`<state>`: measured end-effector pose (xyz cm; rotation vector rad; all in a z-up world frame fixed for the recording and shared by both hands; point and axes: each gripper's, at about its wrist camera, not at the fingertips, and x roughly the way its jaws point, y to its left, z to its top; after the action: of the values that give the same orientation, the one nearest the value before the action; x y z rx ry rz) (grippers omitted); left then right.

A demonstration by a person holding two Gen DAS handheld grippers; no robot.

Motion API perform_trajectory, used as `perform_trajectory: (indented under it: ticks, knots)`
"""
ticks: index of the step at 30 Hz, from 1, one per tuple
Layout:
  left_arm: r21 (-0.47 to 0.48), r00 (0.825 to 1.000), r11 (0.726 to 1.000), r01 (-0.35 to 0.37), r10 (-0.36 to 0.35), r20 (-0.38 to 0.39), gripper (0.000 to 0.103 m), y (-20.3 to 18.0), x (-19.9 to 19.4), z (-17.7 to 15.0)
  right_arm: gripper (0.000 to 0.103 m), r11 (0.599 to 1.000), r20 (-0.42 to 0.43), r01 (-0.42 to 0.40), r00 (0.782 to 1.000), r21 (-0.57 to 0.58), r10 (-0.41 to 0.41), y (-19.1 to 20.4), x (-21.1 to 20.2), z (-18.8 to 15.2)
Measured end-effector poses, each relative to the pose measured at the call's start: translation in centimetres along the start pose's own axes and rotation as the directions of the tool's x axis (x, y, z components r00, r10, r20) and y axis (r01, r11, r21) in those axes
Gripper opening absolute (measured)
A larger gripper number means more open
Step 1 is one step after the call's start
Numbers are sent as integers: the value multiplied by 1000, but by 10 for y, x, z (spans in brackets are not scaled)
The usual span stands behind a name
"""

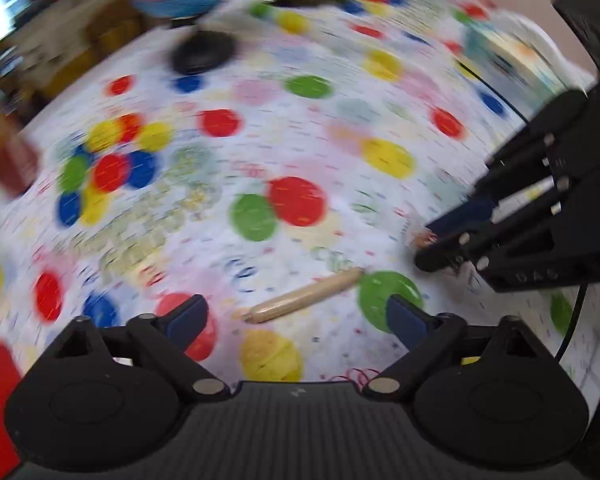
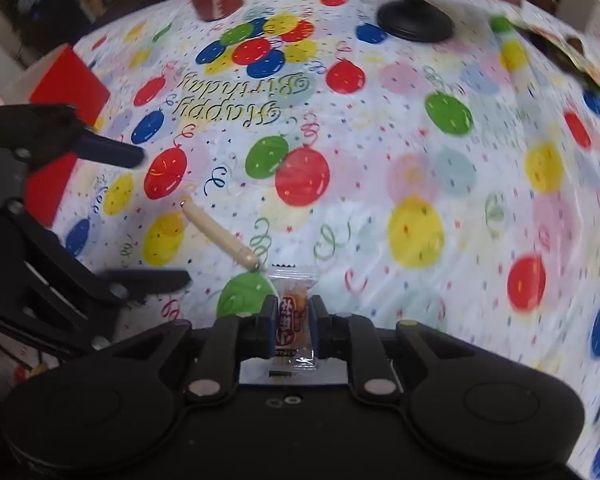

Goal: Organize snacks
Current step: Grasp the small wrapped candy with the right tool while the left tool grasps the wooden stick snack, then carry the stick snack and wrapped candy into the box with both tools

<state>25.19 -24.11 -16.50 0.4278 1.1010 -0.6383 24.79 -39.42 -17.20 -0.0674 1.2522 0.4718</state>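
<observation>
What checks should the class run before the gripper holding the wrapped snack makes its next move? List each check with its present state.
1. Right gripper shut on the snack packet: ok.
2. Packet off the tablecloth: ok, it is carried between the fingers.
3. Left gripper open, nothing between its fingers: ok.
4. Wooden stick apart from the packet: ok, it lies just beyond on the cloth.
5. Red box open to take snacks: cannot tell.
6. Sharp view of the far table: not ok, both views are blurred.
</observation>
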Motion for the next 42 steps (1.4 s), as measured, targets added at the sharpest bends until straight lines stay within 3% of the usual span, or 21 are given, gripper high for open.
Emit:
perform_trajectory:
  ticks: [2,5,9,15,17,22,26,34,42]
  knots:
    - [109,1000,994,22,-19,-20,80,-9,7,6,14,998,15,-26,1000,51,25,0,-4,-12]
    - [187,997,981,43,-31,-67,70,-10,21,12,14,991,35,-60,998,117,56,1,-4,-26]
    - [276,993,959,54,-24,-112,66,-11,37,13,14,979,57,-94,995,182,85,1,-2,-39]
    - [318,990,945,74,-32,-135,60,-11,43,18,14,966,84,-120,991,231,103,3,0,-50]
    - [303,987,947,104,-60,-151,45,-11,42,19,14,960,89,-127,990,251,108,2,0,-53]
    - [259,982,955,142,-103,-157,29,-12,37,15,14,954,93,-141,988,266,120,1,0,-56]
    - [205,984,970,127,-97,-151,13,-13,35,13,14,949,98,-144,988,281,121,2,1,-59]
    - [10,982,993,116,-114,-153,10,-13,29,-5,14,946,104,-110,991,304,82,3,-5,-64]
    - [-223,985,971,86,-117,-131,10,0,2,-34,14,950,91,-66,995,306,40,16,-17,-71]
